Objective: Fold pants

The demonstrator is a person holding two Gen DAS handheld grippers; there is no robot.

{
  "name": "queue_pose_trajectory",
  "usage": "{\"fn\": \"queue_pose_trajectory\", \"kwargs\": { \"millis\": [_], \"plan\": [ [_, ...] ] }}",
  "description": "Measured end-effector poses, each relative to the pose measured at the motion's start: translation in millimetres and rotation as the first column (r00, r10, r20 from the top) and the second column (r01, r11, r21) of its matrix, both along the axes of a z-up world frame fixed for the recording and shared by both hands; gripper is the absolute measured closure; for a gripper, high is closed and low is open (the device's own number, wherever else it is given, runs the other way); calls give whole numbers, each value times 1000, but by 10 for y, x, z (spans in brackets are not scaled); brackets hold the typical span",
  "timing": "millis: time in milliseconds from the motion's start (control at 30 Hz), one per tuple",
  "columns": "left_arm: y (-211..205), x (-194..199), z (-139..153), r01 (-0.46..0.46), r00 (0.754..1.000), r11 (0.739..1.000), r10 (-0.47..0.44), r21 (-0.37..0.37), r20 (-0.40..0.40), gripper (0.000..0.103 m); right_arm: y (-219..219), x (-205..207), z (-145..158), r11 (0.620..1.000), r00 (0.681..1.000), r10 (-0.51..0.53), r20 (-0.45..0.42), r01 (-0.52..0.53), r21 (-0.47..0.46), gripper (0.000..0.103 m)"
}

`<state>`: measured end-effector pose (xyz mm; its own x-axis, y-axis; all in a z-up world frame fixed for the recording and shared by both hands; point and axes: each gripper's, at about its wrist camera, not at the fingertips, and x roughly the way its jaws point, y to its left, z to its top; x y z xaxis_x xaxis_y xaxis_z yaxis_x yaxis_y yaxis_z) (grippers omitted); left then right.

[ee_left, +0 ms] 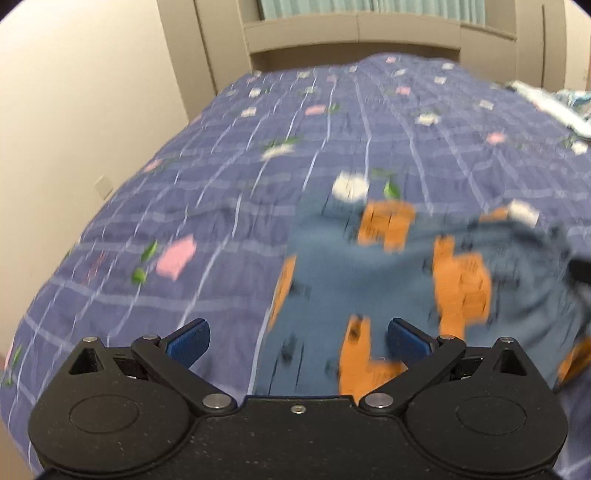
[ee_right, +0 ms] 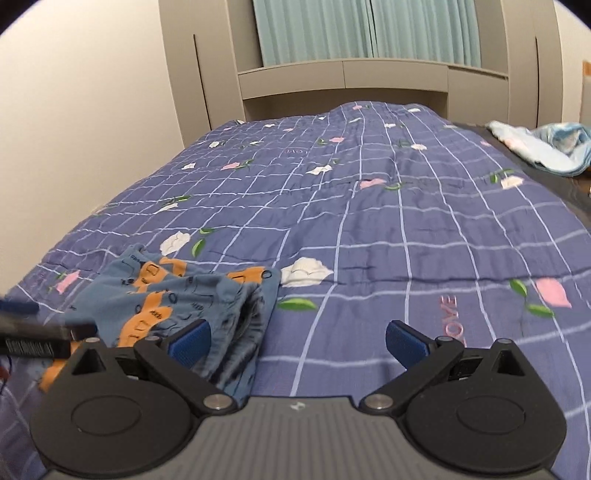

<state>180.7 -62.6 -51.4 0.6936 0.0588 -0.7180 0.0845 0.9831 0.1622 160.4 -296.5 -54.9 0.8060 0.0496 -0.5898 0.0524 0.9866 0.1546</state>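
A pair of blue pants (ee_right: 173, 295) printed with orange shapes lies bunched on a purple grid-pattern quilt (ee_right: 388, 206) scattered with pink and white flowers, near the bed's near edge. The left gripper (ee_left: 298, 341) hovers over the fabric with its 2 blue-padded jaws spread wide and nothing between them — that view is blurred — while the right gripper (ee_right: 298, 341), equally wide apart and empty, sits just right of the pants, its left finger (ee_right: 190, 345) over the crumpled edge. A light blue cloth (ee_right: 543, 147) lies at the bed's far right, below teal curtains (ee_right: 365, 29).
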Motion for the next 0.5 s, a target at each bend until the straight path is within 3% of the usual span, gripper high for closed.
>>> {"fn": "queue_pose_trajectory", "kwargs": {
  "millis": [133,500],
  "plan": [
    [90,-114,-24,-44,999,998,44,-47,-5,1,88,-36,12,1000,1000,23,-12,-23,-19,0],
    [149,-305,58,-62,998,996,61,-66,-26,1,138,-113,-26,998,998,-9,-64,5,-69,0]
  ]
}}
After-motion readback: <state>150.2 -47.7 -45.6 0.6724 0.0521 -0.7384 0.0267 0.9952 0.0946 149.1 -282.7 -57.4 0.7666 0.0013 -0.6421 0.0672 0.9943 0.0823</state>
